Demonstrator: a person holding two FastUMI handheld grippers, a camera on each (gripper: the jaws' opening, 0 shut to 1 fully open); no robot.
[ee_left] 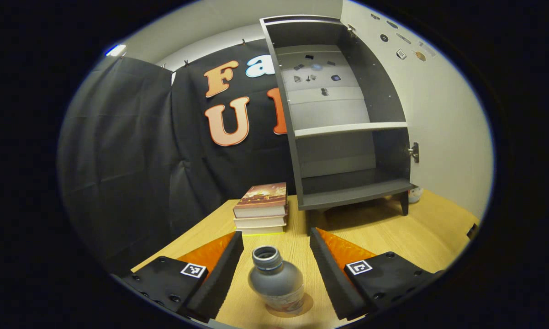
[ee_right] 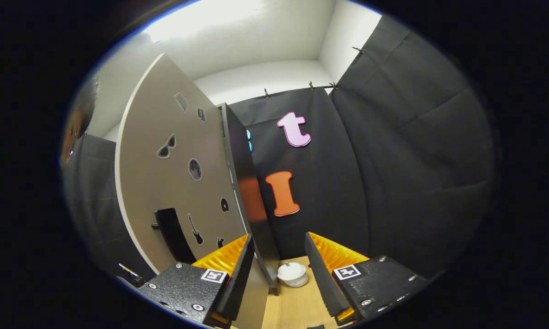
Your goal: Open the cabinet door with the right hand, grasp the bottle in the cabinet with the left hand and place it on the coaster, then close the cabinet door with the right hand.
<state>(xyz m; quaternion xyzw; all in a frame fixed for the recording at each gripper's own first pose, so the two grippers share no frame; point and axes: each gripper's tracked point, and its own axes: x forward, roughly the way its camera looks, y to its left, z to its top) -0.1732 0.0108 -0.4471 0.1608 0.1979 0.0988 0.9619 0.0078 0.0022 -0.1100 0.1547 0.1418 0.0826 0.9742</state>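
Observation:
A grey plastic bottle (ee_left: 276, 283) with no cap stands upright on a brown round coaster (ee_left: 305, 309) on the wooden table. My left gripper (ee_left: 277, 235) is open, with a finger on each side of the bottle and a gap to both. The grey cabinet (ee_left: 347, 137) stands at the back of the table with its door swung open and its shelves bare. In the right gripper view, the pale cabinet door (ee_right: 165, 183) with stickers and a black handle (ee_right: 171, 235) is close on the left. My right gripper (ee_right: 279, 238) is open by the door's lower hinge side, holding nothing.
A stack of three books (ee_left: 261, 208) lies left of the cabinet. A small white round object (ee_right: 292, 274) sits on the table (ee_left: 393, 233) beside the cabinet's right side. Black cloth walls close the booth at left and behind.

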